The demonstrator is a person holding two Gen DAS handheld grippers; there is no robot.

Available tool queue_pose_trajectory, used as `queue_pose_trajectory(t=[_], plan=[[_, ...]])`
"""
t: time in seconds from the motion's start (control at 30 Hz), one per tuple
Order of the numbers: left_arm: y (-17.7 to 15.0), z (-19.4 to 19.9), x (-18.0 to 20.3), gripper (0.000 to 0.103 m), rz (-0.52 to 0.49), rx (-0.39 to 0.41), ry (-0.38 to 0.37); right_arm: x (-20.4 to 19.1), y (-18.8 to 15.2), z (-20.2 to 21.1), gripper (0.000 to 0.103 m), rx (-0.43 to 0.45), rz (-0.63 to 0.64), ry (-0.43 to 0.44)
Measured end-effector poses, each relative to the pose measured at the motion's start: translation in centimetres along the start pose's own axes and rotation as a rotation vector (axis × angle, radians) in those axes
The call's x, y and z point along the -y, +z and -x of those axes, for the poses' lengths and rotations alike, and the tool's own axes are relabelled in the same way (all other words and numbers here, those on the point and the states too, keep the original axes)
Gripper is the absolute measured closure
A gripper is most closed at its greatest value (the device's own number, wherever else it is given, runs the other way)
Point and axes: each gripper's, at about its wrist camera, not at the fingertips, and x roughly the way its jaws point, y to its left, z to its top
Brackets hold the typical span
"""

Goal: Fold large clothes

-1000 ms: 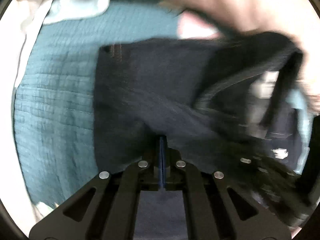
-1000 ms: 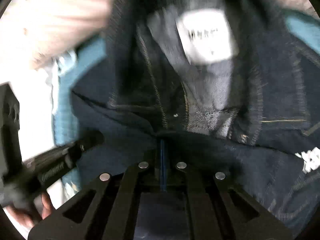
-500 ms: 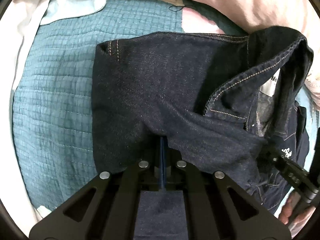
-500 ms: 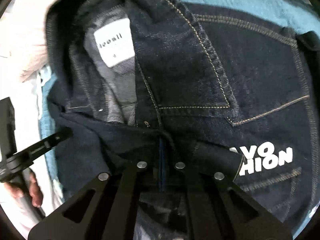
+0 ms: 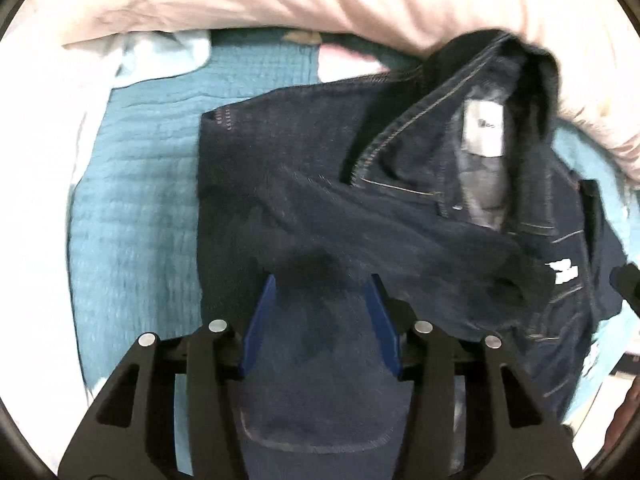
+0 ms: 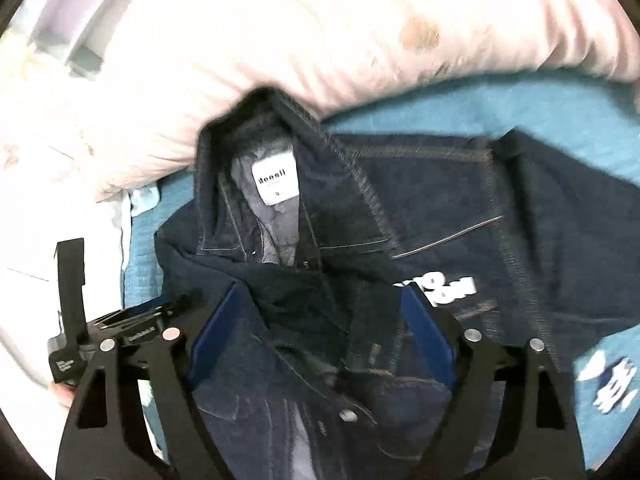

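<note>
Teal quilted bedspread (image 5: 132,216), pink duvet (image 6: 320,40) at far side. Both the left gripper (image 5: 322,320) and the right gripper (image 6: 320,336) have just opened and hold nothing, releasing the denim jacket (image 5: 304,184). Fold appears laid; collar (image 6: 280,120) remains raised.

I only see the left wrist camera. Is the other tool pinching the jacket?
Observer: No. The right tool has just been opening its jaws; the denim jacket lies loose between its blue pads.
Operator: What does the white tag say?
Observer: The tag reads something like "Moosll".
Operator: Any buttons?
Observer: One silver snap on the denim, low in the right wrist view.
</note>
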Motion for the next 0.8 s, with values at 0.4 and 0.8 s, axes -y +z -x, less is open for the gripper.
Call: queue_pose_trajectory(t=[0.4, 0.8], plan=[[-8.2, 8.9, 3.2, 0.044, 0.029, 0.093, -0.035, 2.0, -5.5, 9.0, 0.015, 0.060, 0.062, -0.105], [-13.0, 8.4, 14.2, 0.039, -0.123, 0.073, -0.060, 10.9, -10.4, 13.3, 0.015, 0.059, -0.093, -0.121]])
